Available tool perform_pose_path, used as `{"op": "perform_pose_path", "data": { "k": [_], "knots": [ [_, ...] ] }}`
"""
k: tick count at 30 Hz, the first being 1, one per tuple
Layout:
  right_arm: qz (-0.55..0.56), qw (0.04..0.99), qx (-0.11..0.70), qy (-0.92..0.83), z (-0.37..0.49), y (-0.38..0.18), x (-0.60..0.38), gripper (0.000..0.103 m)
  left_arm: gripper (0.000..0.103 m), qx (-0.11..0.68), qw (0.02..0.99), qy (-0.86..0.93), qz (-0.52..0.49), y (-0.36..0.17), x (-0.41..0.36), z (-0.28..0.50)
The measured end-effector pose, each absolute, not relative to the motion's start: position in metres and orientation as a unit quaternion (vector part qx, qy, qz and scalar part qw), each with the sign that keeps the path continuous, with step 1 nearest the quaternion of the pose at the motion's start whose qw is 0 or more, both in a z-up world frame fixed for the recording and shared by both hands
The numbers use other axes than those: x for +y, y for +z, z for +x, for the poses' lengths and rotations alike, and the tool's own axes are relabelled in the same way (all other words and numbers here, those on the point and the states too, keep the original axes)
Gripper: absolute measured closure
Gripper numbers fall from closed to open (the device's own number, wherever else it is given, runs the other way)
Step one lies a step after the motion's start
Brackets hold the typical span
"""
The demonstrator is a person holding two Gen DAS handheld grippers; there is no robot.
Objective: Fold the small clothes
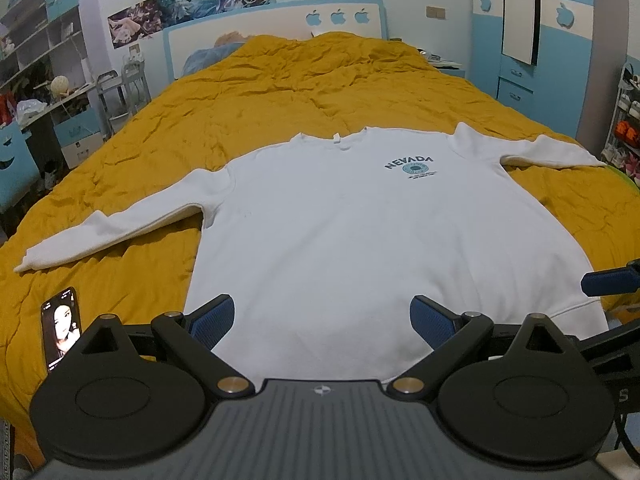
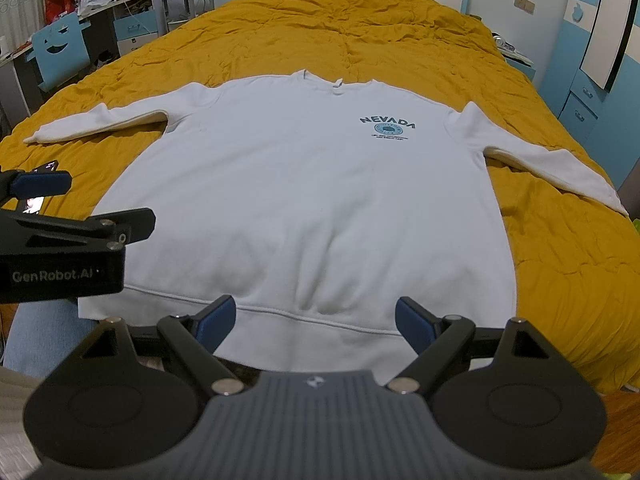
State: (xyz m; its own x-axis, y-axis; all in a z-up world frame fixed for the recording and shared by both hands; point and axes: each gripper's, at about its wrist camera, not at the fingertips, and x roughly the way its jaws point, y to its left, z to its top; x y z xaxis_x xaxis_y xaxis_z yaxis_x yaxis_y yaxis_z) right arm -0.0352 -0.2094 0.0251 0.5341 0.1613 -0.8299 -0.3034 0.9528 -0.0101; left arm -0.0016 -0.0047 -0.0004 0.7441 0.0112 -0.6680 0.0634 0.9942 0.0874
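A white long-sleeved sweatshirt [image 1: 360, 216] with a blue "NEVADA" print lies flat and face up on the yellow quilt, both sleeves spread out; it also shows in the right wrist view [image 2: 304, 184]. My left gripper [image 1: 322, 320] is open and empty, just above the hem on the shirt's left side. My right gripper [image 2: 316, 320] is open and empty over the hem at the near edge. The left gripper's body [image 2: 60, 248] shows at the left of the right wrist view, and a right fingertip [image 1: 612, 280] shows at the right edge of the left wrist view.
The yellow quilt [image 1: 280, 92] covers the whole bed. A phone [image 1: 60, 326] with a lit screen lies on the quilt left of the hem. A desk and shelves [image 1: 36, 92] stand left of the bed, blue wardrobes [image 1: 520, 40] at the right.
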Motion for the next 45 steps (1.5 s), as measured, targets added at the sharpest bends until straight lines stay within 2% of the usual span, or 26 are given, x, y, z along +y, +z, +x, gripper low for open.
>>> {"op": "perform_pose_path", "data": {
  "k": [45],
  "knots": [
    [-0.076,0.873,0.463,0.133,-0.0318,0.0296,-0.2112,0.020,0.000,0.352,0.934,-0.018,0.058,0.0014,-0.0053,-0.0047]
  ]
}}
